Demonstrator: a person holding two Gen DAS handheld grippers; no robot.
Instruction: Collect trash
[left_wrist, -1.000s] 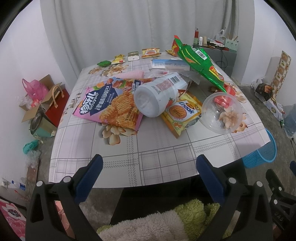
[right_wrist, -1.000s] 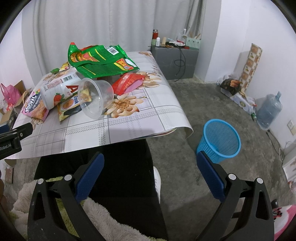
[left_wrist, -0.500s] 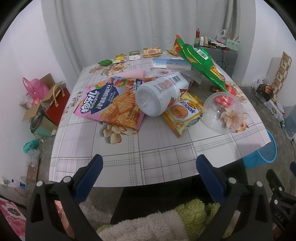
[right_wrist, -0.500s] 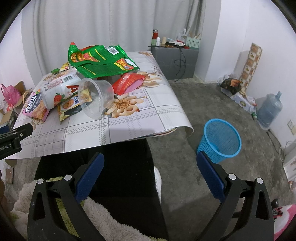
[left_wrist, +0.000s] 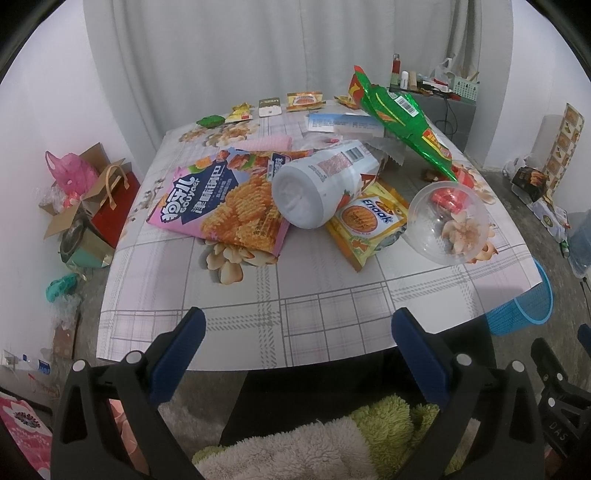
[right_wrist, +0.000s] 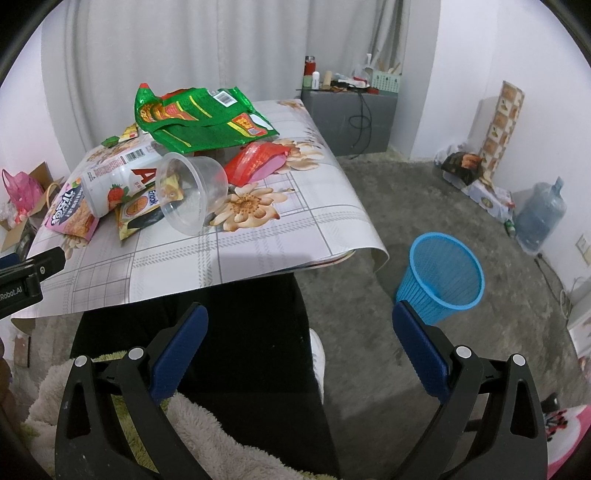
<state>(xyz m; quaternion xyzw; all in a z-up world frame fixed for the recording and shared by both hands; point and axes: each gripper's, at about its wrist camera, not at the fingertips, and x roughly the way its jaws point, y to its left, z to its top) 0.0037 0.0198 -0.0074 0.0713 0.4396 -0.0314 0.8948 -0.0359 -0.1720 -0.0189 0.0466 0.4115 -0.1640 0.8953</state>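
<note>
Trash lies on a floral tablecloth table (left_wrist: 236, 314): a pink chip bag (left_wrist: 221, 199), a white bottle (left_wrist: 325, 188) on its side, a yellow snack packet (left_wrist: 369, 221), a tipped clear plastic cup (left_wrist: 448, 225) and a green bag (left_wrist: 402, 118). My left gripper (left_wrist: 295, 332) hangs open at the table's near edge, holding nothing. My right gripper (right_wrist: 297, 328) is open too, below the table edge, between the table (right_wrist: 258, 254) and a blue mesh bin (right_wrist: 441, 275) on the floor. The cup (right_wrist: 190, 192), the bottle (right_wrist: 114, 181), the green bag (right_wrist: 207, 118) and a red wrapper (right_wrist: 255, 162) show in the right wrist view.
Small wrappers (left_wrist: 273, 105) sit at the table's far edge. Bags and boxes (left_wrist: 85, 195) crowd the floor at left. A grey cabinet (right_wrist: 351, 118), a water jug (right_wrist: 539, 218) and boxes (right_wrist: 476, 177) stand along the walls. A fluffy fabric (left_wrist: 314, 443) and a person's dark legs are below.
The left gripper has drifted slightly, so the table scene sits a touch lower in its view. The right wrist view is unchanged. Both stay open.
</note>
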